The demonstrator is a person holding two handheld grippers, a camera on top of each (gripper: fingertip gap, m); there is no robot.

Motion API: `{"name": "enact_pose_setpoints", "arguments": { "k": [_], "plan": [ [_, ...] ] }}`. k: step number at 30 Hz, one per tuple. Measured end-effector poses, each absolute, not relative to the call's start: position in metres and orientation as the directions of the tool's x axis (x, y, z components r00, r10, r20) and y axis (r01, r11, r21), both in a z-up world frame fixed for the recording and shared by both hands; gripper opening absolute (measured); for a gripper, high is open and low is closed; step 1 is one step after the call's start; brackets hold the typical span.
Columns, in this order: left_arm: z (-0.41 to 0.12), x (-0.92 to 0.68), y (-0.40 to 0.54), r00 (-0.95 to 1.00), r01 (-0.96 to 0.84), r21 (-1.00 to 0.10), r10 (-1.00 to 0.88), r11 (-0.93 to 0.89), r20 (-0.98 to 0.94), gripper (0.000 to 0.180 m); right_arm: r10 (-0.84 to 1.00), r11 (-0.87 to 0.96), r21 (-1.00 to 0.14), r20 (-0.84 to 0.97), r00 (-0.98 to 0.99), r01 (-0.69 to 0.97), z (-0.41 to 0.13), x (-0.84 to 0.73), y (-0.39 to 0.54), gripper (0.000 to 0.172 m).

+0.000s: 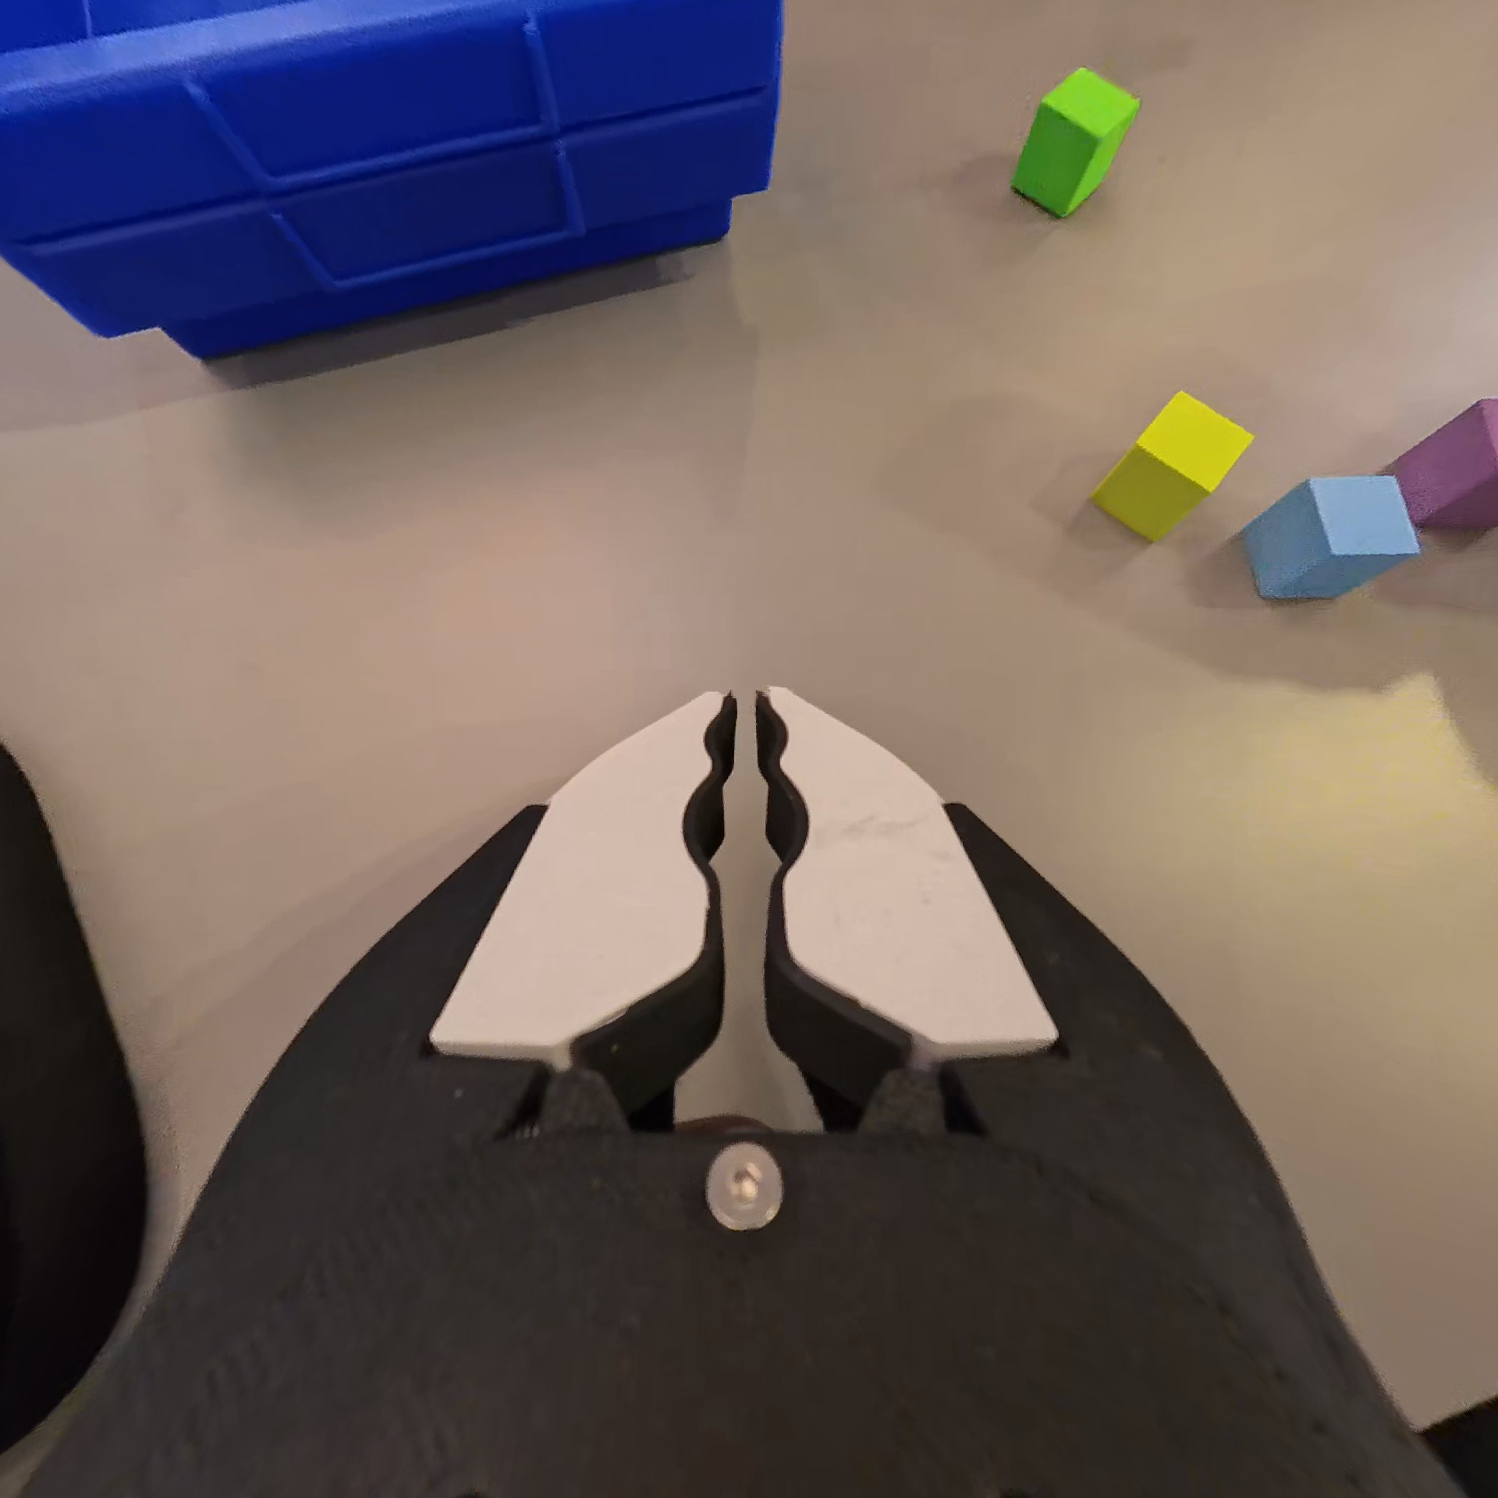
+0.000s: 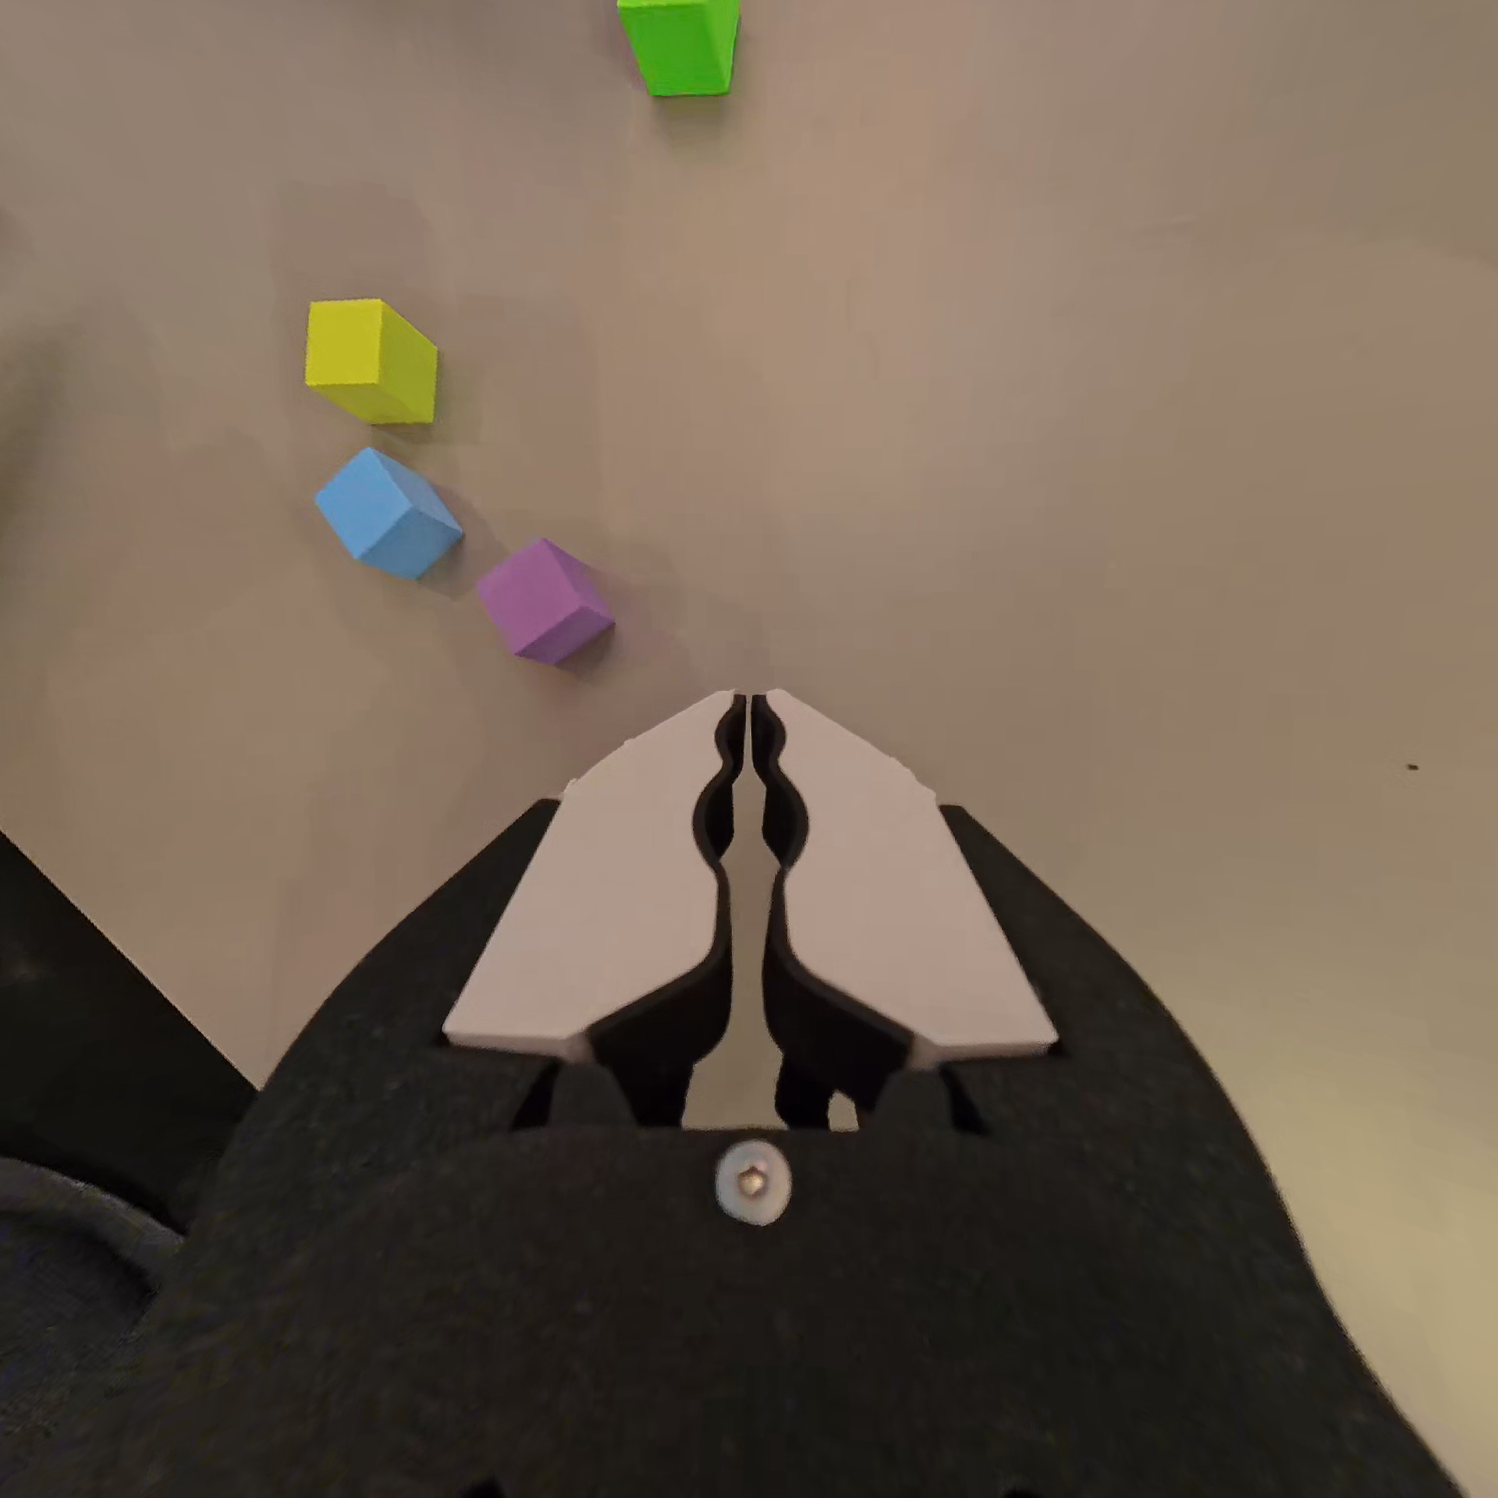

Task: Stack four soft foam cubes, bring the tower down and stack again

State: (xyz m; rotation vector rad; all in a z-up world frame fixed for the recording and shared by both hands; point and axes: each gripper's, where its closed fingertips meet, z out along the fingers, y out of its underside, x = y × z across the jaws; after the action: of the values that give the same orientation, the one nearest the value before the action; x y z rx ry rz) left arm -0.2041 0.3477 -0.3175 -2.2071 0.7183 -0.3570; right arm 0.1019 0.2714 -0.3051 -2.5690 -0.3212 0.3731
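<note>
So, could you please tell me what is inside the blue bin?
Only the blue bin's ribbed outer wall and a strip of rim show in the left wrist view; its interior is cut off, so its contents cannot be seen.

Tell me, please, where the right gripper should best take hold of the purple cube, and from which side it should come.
Probably from above, across two opposite flat side faces of the purple cube. It lies free on the table, turned cornerwise to the right gripper, so rotate the wrist; the blue cube stands clear.
</note>
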Motion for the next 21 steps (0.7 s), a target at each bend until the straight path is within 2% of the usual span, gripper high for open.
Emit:
{"name": "enact_pose_setpoints", "arguments": {
  "k": [3,8,13,21],
  "plan": [
    [-0.321,-0.195,0.346,0.789,-0.409,-0.739,-0.614,-0.535,0.008,0.005,0.366,-0.799,-0.563,-0.175,0.914,0.212,-0.298,0.097,0.278,0.003],
    [-0.329,-0.183,0.346,0.772,-0.439,-0.723,-0.636,-0.533,-0.001,0.006,0.57,-0.657,-0.625,-0.046,0.82,0.422,-0.276,0.071,0.314,0.027],
    [-0.339,-0.177,0.349,0.761,-0.455,-0.708,-0.649,-0.541,0.007,0.008,0.607,-0.662,-0.561,-0.013,0.795,0.496,-0.275,0.045,0.362,0.038],
    [-0.346,-0.174,0.356,0.745,-0.489,-0.695,-0.667,-0.527,-0.018,0.01,0.573,-0.764,-0.37,-0.012,0.82,0.529,-0.316,0.025,0.428,0.047]
  ]
}}
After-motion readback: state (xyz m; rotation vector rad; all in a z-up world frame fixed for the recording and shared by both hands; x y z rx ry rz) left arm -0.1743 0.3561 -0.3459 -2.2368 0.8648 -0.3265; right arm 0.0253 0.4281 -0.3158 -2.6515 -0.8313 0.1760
